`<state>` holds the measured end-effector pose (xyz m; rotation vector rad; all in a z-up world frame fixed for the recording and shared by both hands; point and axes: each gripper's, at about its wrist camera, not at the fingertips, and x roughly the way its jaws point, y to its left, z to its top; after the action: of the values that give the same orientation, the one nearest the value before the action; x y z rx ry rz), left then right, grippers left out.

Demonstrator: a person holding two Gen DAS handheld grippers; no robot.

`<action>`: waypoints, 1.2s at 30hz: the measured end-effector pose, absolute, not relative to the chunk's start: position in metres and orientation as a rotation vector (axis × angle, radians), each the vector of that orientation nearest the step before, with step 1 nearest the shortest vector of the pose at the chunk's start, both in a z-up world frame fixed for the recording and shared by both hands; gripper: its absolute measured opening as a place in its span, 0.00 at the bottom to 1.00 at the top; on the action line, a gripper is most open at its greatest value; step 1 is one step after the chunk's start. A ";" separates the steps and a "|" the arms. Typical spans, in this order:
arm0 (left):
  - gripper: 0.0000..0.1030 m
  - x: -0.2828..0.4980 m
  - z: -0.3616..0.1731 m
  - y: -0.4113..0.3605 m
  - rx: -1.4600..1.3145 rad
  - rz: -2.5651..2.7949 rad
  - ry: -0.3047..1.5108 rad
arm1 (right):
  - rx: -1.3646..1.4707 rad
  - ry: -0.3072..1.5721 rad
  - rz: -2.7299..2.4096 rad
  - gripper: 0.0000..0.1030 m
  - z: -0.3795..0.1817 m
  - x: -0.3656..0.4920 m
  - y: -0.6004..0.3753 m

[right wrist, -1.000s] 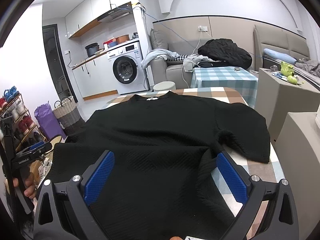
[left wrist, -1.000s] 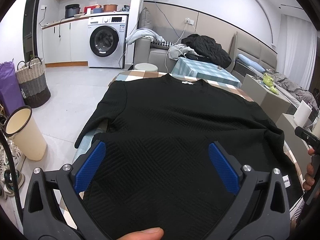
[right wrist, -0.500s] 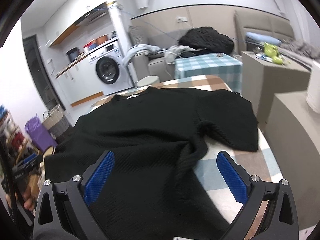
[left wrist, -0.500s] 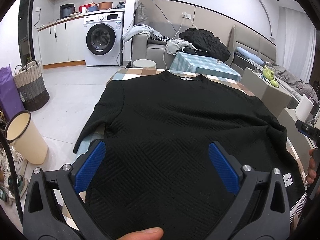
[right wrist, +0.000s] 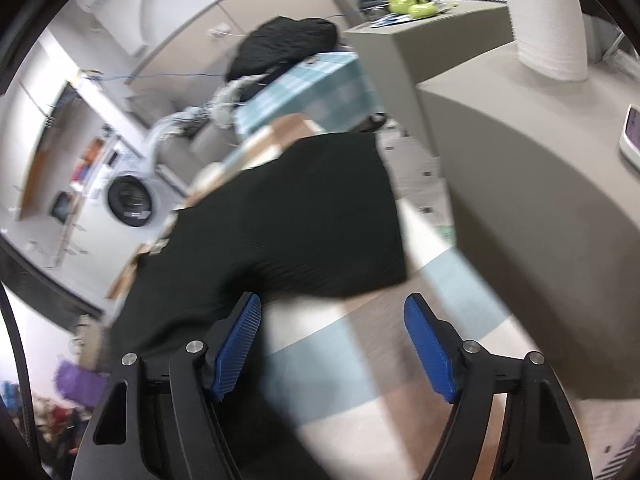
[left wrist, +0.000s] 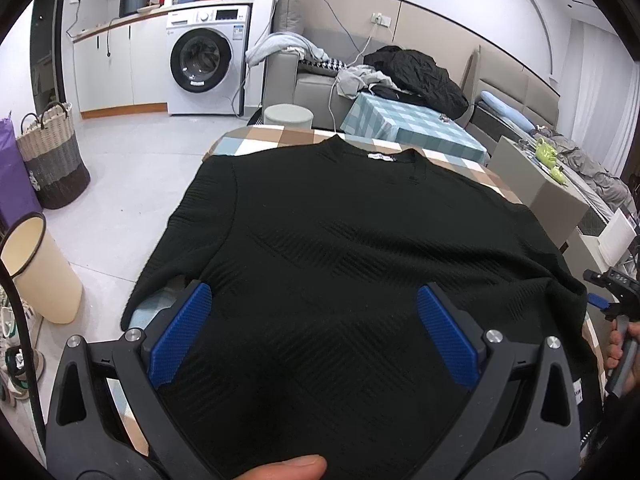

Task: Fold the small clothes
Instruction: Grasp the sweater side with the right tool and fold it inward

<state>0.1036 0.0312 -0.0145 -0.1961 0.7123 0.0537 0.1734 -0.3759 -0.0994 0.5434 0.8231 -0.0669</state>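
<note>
A black textured sweater (left wrist: 360,248) lies spread flat on a table with a checked cloth (left wrist: 272,140), its collar at the far side. My left gripper (left wrist: 314,336) hovers open over the sweater's lower body, with fabric below its blue pads and nothing pinched. In the blurred, tilted right wrist view, my right gripper (right wrist: 334,346) is at the sweater's right sleeve (right wrist: 340,240). Its jaws are closing, with bare checked cloth between them and the left pad over the sweater's edge. In the left wrist view the right gripper (left wrist: 604,292) shows at the table's right edge, held by a hand.
A cream bin (left wrist: 36,268) and a woven basket (left wrist: 52,160) stand on the floor to the left. A washing machine (left wrist: 204,68) and a second checked table (left wrist: 408,128) are behind. Grey cabinets (right wrist: 520,160) with a white roll (right wrist: 544,20) stand close on the right.
The right gripper swung right and down to the sleeve, rolled hard, and its jaws narrowed. The left gripper shifted a little over the sweater and stayed open.
</note>
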 end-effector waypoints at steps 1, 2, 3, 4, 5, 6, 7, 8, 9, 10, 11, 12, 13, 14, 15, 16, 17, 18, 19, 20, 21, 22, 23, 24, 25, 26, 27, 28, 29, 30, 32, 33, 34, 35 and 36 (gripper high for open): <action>0.99 0.109 -0.017 0.031 -0.194 0.054 0.719 | 0.529 0.834 -0.087 0.68 -0.103 0.180 -0.379; 0.99 0.114 -0.019 0.031 -0.192 0.054 0.724 | 0.517 0.844 -0.101 0.64 -0.107 0.185 -0.380; 0.99 0.119 -0.022 0.031 -0.189 0.055 0.731 | 0.505 0.857 -0.116 0.59 -0.110 0.191 -0.381; 0.99 0.124 -0.025 0.031 -0.189 0.057 0.737 | 0.485 0.865 -0.126 0.57 -0.113 0.196 -0.381; 0.99 0.129 -0.027 0.031 -0.189 0.058 0.743 | 0.458 0.870 -0.131 0.57 -0.116 0.200 -0.381; 0.99 0.131 -0.029 0.031 -0.190 0.059 0.747 | 0.429 0.882 -0.144 0.53 -0.118 0.203 -0.379; 0.99 0.133 -0.031 0.031 -0.192 0.059 0.752 | 0.395 0.896 -0.161 0.48 -0.121 0.208 -0.376; 0.99 0.136 -0.032 0.031 -0.193 0.057 0.756 | 0.359 0.901 -0.176 0.46 -0.122 0.210 -0.373; 0.99 0.139 -0.033 0.031 -0.191 0.055 0.758 | 0.307 0.902 -0.192 0.39 -0.123 0.213 -0.369; 0.99 0.142 -0.034 0.031 -0.190 0.055 0.757 | 0.253 0.909 -0.211 0.28 -0.124 0.215 -0.366; 0.99 0.144 -0.034 0.032 -0.192 0.054 0.755 | 0.220 0.913 -0.224 0.22 -0.125 0.216 -0.364; 0.99 0.146 -0.035 0.032 -0.193 0.053 0.755 | 0.202 0.912 -0.233 0.16 -0.126 0.217 -0.364; 0.99 0.148 -0.035 0.032 -0.196 0.053 0.755 | 0.197 0.912 -0.232 0.13 -0.127 0.218 -0.366; 0.99 0.150 -0.035 0.032 -0.198 0.051 0.755 | 0.210 0.907 -0.230 0.12 -0.125 0.218 -0.369; 0.99 0.152 -0.035 0.033 -0.200 0.048 0.753 | 0.232 0.895 -0.232 0.11 -0.123 0.218 -0.374; 0.99 0.153 -0.035 0.034 -0.200 0.047 0.751 | 0.263 0.871 -0.234 0.10 -0.118 0.217 -0.378; 0.99 0.154 -0.035 0.035 -0.201 0.047 0.748 | 0.291 0.853 -0.231 0.10 -0.113 0.217 -0.382; 0.99 0.155 -0.035 0.036 -0.204 0.046 0.744 | 0.330 0.829 -0.219 0.10 -0.106 0.219 -0.387; 0.99 0.152 -0.034 0.037 -0.208 0.043 0.744 | 0.360 0.799 -0.200 0.09 -0.098 0.218 -0.389; 0.99 0.153 -0.035 0.039 -0.215 0.041 0.744 | 0.389 0.763 -0.181 0.09 -0.089 0.220 -0.390; 0.99 0.152 -0.035 0.040 -0.218 0.040 0.742 | 0.399 0.736 -0.169 0.09 -0.080 0.222 -0.389; 0.99 0.152 -0.035 0.041 -0.220 0.040 0.741 | 0.413 0.693 -0.134 0.09 -0.070 0.225 -0.384; 0.99 0.152 -0.035 0.042 -0.223 0.041 0.739 | 0.413 0.668 -0.104 0.09 -0.060 0.229 -0.378; 0.99 0.152 -0.035 0.044 -0.229 0.040 0.737 | 0.404 0.640 -0.056 0.09 -0.049 0.236 -0.366; 0.99 0.151 -0.035 0.044 -0.233 0.039 0.735 | 0.405 0.624 -0.016 0.09 -0.043 0.241 -0.356; 0.99 0.148 -0.034 0.044 -0.237 0.038 0.732 | 0.396 0.612 0.053 0.09 -0.034 0.248 -0.338; 0.99 0.148 -0.034 0.045 -0.240 0.039 0.730 | 0.379 0.603 0.107 0.09 -0.028 0.253 -0.322; 0.99 0.148 -0.033 0.046 -0.239 0.041 0.727 | 0.354 0.598 0.185 0.09 -0.022 0.257 -0.301; 0.99 0.146 -0.033 0.047 -0.238 0.042 0.723 | 0.325 0.603 0.274 0.09 -0.018 0.260 -0.277; 0.99 0.146 -0.032 0.048 -0.237 0.044 0.718 | 0.303 0.618 0.347 0.09 -0.016 0.261 -0.259; 0.99 0.142 -0.032 0.050 -0.240 0.045 0.716 | 0.234 0.676 0.466 0.09 -0.019 0.262 -0.216; 0.99 0.141 -0.032 0.052 -0.243 0.046 0.718 | 0.202 0.703 0.493 0.14 -0.022 0.262 -0.203; 0.99 0.140 -0.032 0.053 -0.245 0.048 0.720 | 0.172 0.742 0.534 0.31 -0.029 0.261 -0.190; 0.99 0.139 -0.032 0.055 -0.245 0.051 0.721 | 0.164 0.767 0.548 0.41 -0.033 0.258 -0.185; 0.99 0.138 -0.033 0.057 -0.246 0.054 0.720 | 0.163 0.777 0.541 0.51 -0.037 0.253 -0.186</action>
<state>0.1380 0.0572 -0.0325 -0.2456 0.7204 0.0545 0.2530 -0.1861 -0.0369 0.1633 0.7774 0.5407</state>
